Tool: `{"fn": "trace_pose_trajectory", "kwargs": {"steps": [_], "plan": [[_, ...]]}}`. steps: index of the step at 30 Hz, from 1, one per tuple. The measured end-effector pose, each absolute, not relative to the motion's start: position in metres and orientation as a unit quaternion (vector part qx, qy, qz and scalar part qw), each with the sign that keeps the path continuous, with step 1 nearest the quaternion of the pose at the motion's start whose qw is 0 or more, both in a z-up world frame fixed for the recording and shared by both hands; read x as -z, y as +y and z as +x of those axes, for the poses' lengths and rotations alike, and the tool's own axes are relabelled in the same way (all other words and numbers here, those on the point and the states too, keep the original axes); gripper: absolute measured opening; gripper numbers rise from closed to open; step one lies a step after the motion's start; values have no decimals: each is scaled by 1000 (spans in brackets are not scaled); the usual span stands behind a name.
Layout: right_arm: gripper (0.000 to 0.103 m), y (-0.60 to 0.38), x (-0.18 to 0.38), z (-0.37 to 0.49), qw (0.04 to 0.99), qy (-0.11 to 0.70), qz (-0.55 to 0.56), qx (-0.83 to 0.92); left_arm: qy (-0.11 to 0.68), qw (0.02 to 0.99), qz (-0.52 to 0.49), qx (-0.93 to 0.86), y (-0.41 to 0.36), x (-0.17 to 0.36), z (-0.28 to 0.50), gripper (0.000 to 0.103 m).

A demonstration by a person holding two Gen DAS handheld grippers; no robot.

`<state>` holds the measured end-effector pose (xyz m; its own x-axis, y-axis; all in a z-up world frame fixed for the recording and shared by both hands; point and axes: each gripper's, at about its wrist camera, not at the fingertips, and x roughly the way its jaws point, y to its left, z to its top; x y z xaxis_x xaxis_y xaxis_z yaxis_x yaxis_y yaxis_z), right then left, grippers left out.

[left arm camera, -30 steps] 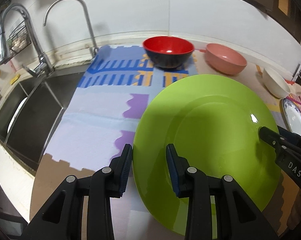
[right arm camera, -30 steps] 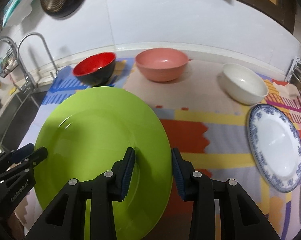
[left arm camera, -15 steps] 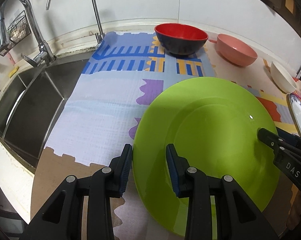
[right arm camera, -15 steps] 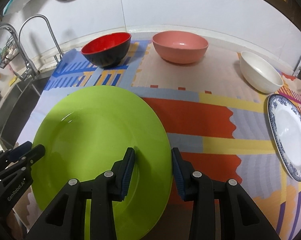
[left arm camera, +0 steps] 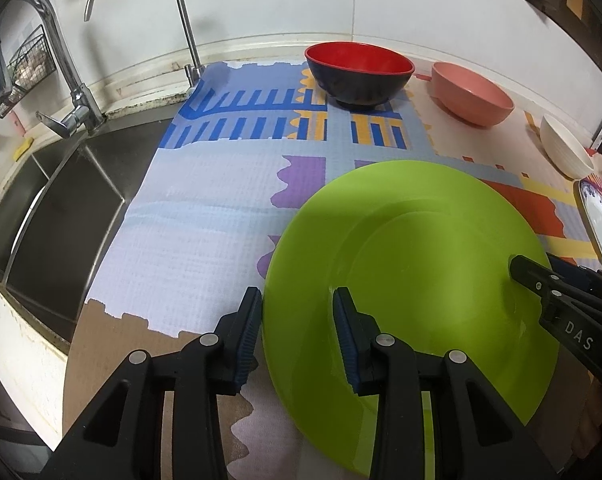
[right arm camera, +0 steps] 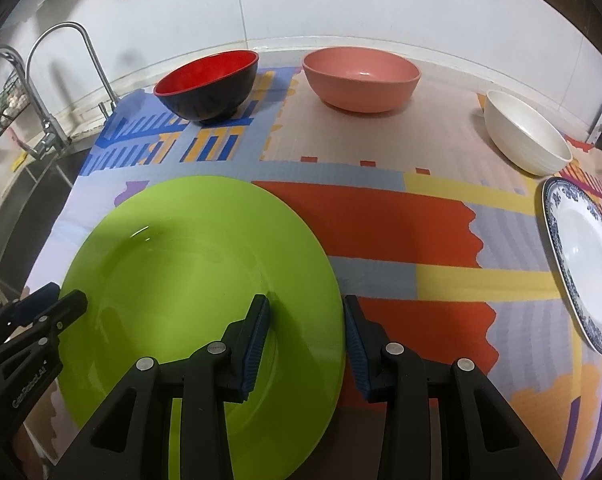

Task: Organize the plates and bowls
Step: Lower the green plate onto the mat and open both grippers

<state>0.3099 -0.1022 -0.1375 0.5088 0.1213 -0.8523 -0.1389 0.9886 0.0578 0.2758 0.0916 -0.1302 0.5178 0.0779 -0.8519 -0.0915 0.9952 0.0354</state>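
Nearest, we have our left gripper [left arm camera: 297, 334] and right gripper [right arm camera: 306, 336] each clamped on an opposite rim of the green plate [left arm camera: 413, 276], over the patterned mat [right arm camera: 381, 216]. Beyond stand the red bowl [right arm camera: 209, 84], pink bowl [right arm camera: 361, 78] and white bowl [right arm camera: 525, 136]; the blue-rimmed plate [right arm camera: 581, 260] lies right.

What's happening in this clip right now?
A person holds a green plate with two handheld grippers, one on each side of its rim. The left gripper straddles its left edge, the right gripper its right edge, over the patterned mat. Behind it stand a red bowl, a pink bowl and a white bowl; a blue-patterned plate lies to the right.
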Motion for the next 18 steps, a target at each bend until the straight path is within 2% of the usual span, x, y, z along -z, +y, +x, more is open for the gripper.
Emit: {"fn": "trace_pose_trajectory", "kwargs": {"steps": [7, 9, 11, 12, 13, 14, 18], "plan": [[40, -102, 140, 310, 867, 493, -5, -74, 488, 872, -11, -43, 93, 129, 276, 39], [40, -103, 140, 310, 867, 493, -2, -73, 485, 873, -8, -49, 93, 127, 276, 44], [40, -104, 140, 311, 867, 494, 2, -73, 476, 878, -4, -56, 95, 123, 275, 57], [42, -104, 139, 310, 867, 493, 6, -71, 469, 882, -1, -57, 95, 119, 274, 59], [48, -105, 138, 310, 868, 491, 9, -69, 461, 886, 1, -56, 94, 114, 272, 63], [52, -106, 136, 308, 871, 488, 10, -66, 455, 889, 3, -53, 93, 110, 272, 66], [52, -108, 122, 300, 882, 467, 3, -58, 441, 897, 0, -24, 87, 92, 269, 73]]}}
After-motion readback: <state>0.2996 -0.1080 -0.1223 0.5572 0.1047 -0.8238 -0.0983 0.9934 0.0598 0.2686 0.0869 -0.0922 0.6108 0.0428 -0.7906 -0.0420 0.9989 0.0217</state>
